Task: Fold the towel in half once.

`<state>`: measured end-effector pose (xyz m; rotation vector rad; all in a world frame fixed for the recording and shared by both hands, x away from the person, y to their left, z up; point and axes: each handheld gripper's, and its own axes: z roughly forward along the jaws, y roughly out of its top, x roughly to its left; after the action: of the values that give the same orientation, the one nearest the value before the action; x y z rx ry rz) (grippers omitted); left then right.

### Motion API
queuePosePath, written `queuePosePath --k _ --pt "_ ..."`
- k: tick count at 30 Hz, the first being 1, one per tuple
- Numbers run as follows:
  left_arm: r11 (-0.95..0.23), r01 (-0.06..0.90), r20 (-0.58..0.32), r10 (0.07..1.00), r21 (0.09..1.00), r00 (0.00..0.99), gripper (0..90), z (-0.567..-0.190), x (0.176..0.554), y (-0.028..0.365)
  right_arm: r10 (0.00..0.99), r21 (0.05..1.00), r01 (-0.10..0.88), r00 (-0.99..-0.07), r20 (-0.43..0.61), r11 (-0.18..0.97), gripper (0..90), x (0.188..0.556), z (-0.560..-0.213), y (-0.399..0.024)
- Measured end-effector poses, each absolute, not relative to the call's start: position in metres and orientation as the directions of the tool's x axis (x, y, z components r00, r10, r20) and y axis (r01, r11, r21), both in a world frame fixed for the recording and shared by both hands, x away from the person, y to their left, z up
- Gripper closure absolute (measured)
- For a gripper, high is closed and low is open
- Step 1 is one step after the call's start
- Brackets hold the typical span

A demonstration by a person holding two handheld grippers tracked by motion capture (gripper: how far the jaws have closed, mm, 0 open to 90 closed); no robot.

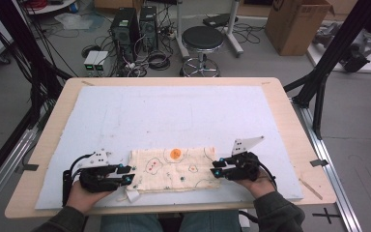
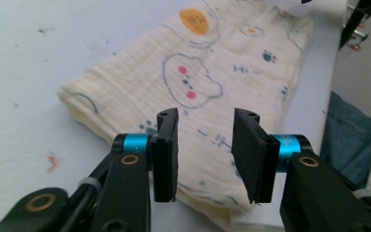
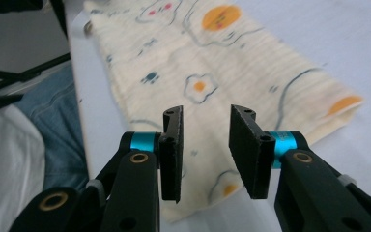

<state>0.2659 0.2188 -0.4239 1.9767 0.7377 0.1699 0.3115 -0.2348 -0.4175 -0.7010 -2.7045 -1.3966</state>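
Light wooden table topped by a pale blue-white mat; grey floor beyond with a black round stool, two dark computer towers and a brown cardboard box. Folded cream muslin cloth with printed eggs and clouds lies flat at the mat's near edge; its lower layers are hidden. Left gripper sits at the cloth's left end, right gripper at its right end. Both have jaws parted, gripping nothing, above the cloth.
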Motion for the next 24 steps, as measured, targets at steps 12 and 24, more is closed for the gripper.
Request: queuePosePath --k 12,24 --pt "-0.267 0.440 -0.168 0.662 0.858 0.730 57.4 -0.413 0.308 0.216 0.469 0.781 0.425 -0.861 0.194 0.457 62.7 0.356 -0.400 -0.226" --pt "-0.263 0.512 -0.215 0.685 0.818 0.696 55.9 -0.426 0.335 0.215 0.510 0.746 0.509 -0.818 0.265 0.429 61.3 0.391 -0.417 -0.220"
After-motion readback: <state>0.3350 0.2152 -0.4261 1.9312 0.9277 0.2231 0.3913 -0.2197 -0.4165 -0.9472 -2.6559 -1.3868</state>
